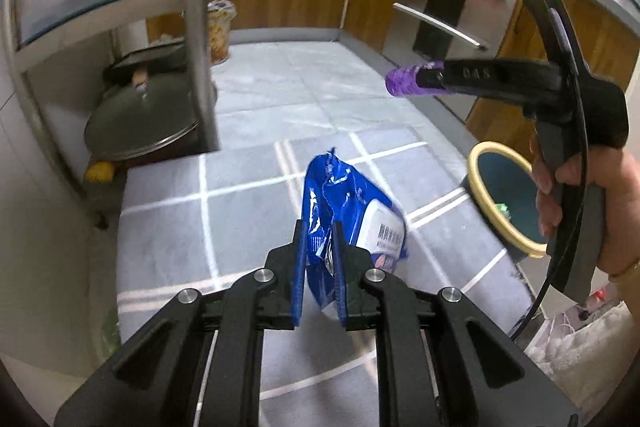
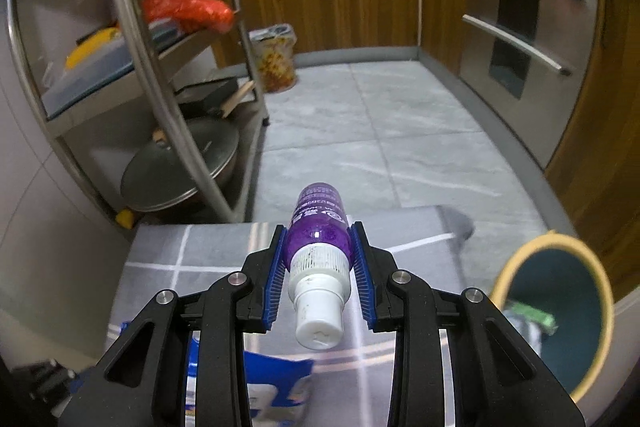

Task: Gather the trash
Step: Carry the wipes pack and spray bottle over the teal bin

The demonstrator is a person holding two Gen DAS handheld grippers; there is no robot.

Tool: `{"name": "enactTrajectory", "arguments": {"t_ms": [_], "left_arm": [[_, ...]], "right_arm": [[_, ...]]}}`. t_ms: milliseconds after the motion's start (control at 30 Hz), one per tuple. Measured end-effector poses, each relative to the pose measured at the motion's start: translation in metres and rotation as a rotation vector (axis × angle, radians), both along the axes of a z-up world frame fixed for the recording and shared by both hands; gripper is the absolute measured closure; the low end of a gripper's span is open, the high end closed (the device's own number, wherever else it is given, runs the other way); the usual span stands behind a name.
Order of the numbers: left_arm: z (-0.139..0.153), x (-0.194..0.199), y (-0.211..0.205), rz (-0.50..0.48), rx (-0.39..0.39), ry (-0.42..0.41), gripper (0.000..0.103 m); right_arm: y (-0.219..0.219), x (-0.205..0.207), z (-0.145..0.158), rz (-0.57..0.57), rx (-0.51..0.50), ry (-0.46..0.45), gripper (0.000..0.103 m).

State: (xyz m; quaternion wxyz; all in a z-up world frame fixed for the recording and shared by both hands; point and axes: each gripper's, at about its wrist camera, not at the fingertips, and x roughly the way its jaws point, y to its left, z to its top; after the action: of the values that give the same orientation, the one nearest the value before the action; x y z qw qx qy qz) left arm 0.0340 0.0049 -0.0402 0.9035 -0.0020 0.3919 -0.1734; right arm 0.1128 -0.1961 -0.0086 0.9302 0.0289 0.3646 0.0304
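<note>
A crumpled blue snack packet (image 1: 344, 195) hangs above the grey mat, and my left gripper (image 1: 319, 227) is shut on its lower edge. That packet also shows at the bottom of the right wrist view (image 2: 276, 383). My right gripper (image 2: 319, 227) is shut on a purple bottle (image 2: 318, 203) with a white cap pointing back at the camera. From the left wrist view the purple bottle (image 1: 402, 81) sticks out of the right gripper (image 1: 430, 77), which a hand (image 1: 608, 211) holds. A yellow-rimmed bin (image 2: 520, 253) stands low on the right, with green and pale scraps inside.
A grey mat with white lines (image 1: 240, 227) lies on the tiled floor. On the left is a steel rack (image 2: 168, 99) holding a lidded pot (image 2: 180, 171) and red bags. Wooden cabinets and an oven (image 2: 516, 39) line the back and right. A printed bag-lined bin (image 2: 276, 59) stands far back.
</note>
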Motion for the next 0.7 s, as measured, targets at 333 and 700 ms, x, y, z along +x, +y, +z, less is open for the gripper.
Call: {"name": "enactTrajectory", "arguments": {"t_ms": [333,700], "left_arm": [[0.014,-0.005,-0.066,-0.120,0.071,-0.067,0.092],[0.022,-0.007,-0.139,-0.217,0.140,-0.108,0.094]], "right_arm": [[-0.066,-0.042,0.020,-0.005,-0.058,-0.041,0.070],[-0.125,-0.081,0.026,0.000,-0.113,-0.077,0.070]]}}
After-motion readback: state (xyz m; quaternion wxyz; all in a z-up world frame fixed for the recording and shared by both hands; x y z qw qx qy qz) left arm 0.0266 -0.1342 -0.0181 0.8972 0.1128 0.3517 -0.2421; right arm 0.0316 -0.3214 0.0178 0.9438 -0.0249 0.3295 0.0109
